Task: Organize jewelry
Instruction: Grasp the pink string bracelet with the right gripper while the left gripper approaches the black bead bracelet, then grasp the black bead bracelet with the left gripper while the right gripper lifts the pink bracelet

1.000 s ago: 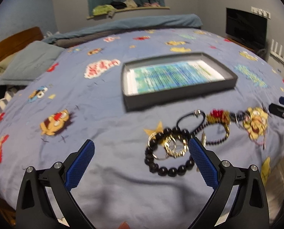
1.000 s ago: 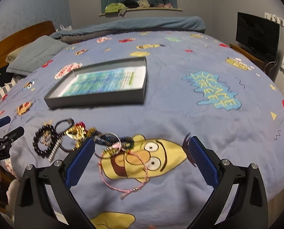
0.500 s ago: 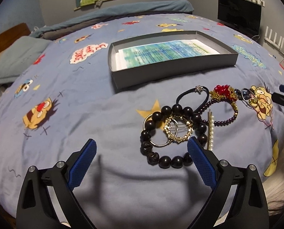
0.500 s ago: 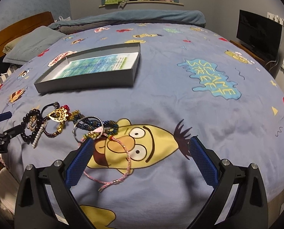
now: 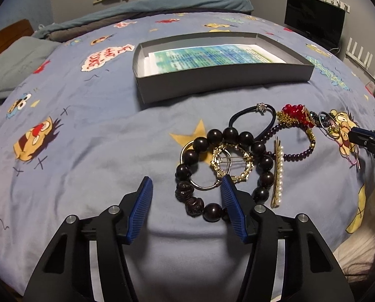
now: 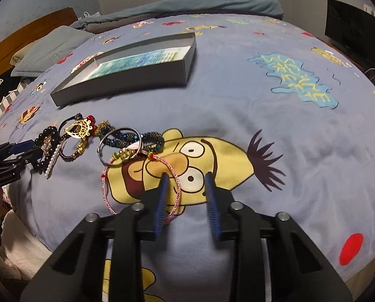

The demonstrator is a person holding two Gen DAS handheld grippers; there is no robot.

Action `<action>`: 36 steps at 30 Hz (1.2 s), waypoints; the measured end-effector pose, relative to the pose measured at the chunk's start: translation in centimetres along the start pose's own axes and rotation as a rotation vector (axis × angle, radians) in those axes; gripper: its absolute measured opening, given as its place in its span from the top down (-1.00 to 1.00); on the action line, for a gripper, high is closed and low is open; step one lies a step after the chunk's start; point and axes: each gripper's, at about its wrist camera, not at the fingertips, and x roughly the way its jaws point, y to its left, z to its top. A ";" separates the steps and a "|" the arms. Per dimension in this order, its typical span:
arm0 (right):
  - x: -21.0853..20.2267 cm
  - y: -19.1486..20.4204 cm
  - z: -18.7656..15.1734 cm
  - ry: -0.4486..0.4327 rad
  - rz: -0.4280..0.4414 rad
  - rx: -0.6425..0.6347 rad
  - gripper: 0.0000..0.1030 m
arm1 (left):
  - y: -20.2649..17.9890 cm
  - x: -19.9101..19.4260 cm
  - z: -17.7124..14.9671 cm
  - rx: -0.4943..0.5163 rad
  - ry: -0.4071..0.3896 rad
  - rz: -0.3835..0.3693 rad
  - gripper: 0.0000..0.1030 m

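Note:
A pile of jewelry lies on the blue bedspread before a grey open box (image 5: 222, 76), which also shows in the right wrist view (image 6: 127, 80). My left gripper (image 5: 187, 188) is open, its jaws straddling the near edge of a black bead bracelet (image 5: 187, 196) that rings a silver hoop (image 5: 200, 187) and a gold ring brooch (image 5: 231, 161). A pearl hair clip (image 5: 278, 173) lies to its right. My right gripper (image 6: 185, 183) is open and partly narrowed, its jaws around the near part of a pink braided cord bracelet (image 6: 177, 178). A silver bangle (image 6: 118, 142) and blue bead bracelets (image 6: 149, 138) lie beyond.
A black hair tie (image 5: 253, 120), red beads (image 5: 294, 112) and a purple bead bracelet (image 5: 300, 153) lie near the box. A pillow (image 6: 51, 50) and wooden headboard (image 6: 24, 35) are at the left. A black TV (image 6: 351, 35) stands at the right. The bed's near edge drops off below both grippers.
Both grippers have moved forward and down toward the jewelry. Both have narrowed, the right one more. The left now straddles the black bead bracelet's edge, the right the pink cord.

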 end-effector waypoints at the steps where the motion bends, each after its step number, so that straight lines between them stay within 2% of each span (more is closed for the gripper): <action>1: 0.1 0.0 -0.1 -0.001 -0.001 -0.001 0.60 | 0.1 0.1 0.0 -0.005 0.004 -0.003 -0.13; 7: 0.1 0.2 -0.4 0.005 0.017 -0.002 0.89 | 0.7 0.5 -0.4 -0.038 0.022 -0.020 -0.12; 9: 0.0 0.3 -0.4 -0.003 0.018 -0.006 0.91 | 0.5 0.3 -0.5 -0.023 0.016 -0.008 0.05; 11: -0.3 0.3 -0.4 -0.014 0.021 -0.008 0.94 | 0.4 0.1 -0.5 -0.012 0.010 -0.001 0.55; 13: -0.6 0.5 -0.3 -0.028 0.022 -0.015 0.95 | 0.6 -0.2 -0.5 -0.017 0.008 0.001 0.69; 16: -1.4 1.0 0.1 -0.061 0.015 -0.038 0.95 | 1.1 -0.7 -0.3 -0.040 -0.004 -0.018 0.70; 23: -3.7 1.7 2.0 -0.160 0.001 -0.066 0.95 | 0.6 -3.2 0.7 0.004 -0.093 -0.008 0.70; 36: -6.6 1.8 5.7 -0.263 -0.026 -0.100 0.95 | 0.0 -6.6 3.4 0.069 -0.216 -0.001 0.70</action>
